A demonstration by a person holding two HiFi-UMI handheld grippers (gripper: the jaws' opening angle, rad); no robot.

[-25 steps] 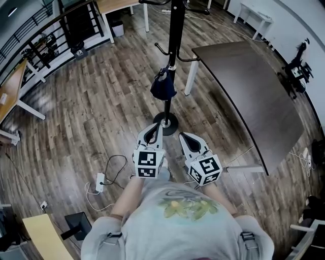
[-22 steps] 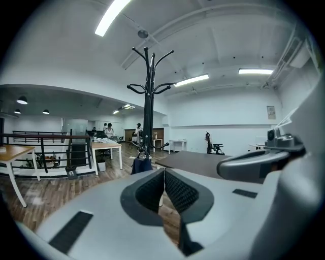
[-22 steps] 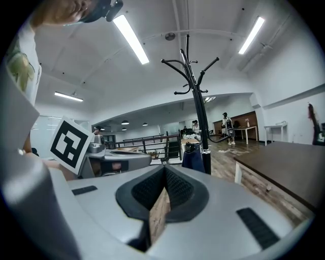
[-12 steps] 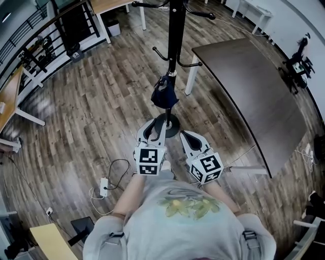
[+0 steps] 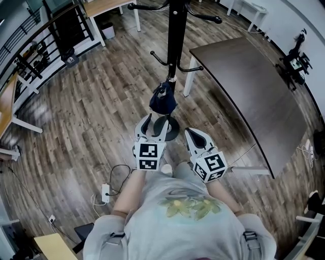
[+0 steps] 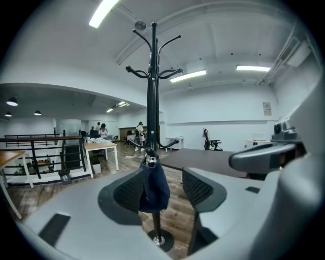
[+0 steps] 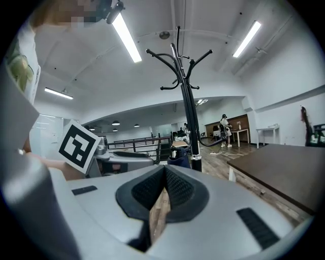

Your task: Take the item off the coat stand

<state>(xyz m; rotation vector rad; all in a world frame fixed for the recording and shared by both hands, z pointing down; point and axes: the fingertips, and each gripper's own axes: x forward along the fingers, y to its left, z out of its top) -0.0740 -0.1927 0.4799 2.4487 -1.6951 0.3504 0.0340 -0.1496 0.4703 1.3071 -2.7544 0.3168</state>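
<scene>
A black coat stand (image 5: pixel 175 35) rises from a round base (image 5: pixel 168 128) on the wood floor. A small navy blue item (image 5: pixel 163 99) hangs from a low hook on its pole. My left gripper (image 5: pixel 154 125) is just short of the base, its jaws opening with nothing between them. In the left gripper view the navy item (image 6: pixel 152 185) shows through the gap of the left gripper (image 6: pixel 165 189), farther off and untouched. My right gripper (image 5: pixel 195 138) is beside it, shut and empty. In the right gripper view the right gripper (image 7: pixel 163 184) points at the stand (image 7: pixel 186 106).
A dark brown table (image 5: pixel 244 96) with white legs stands right of the stand. A power strip with cable (image 5: pixel 105 193) lies on the floor at lower left. A white-legged desk (image 5: pixel 104 7) and a black railing (image 5: pixel 45 43) are at the back left. People (image 6: pixel 138 133) stand far off.
The stand and the hanging item have come closer in the head view. My left gripper's jaws have spread apart. The right gripper has stayed shut beside it.
</scene>
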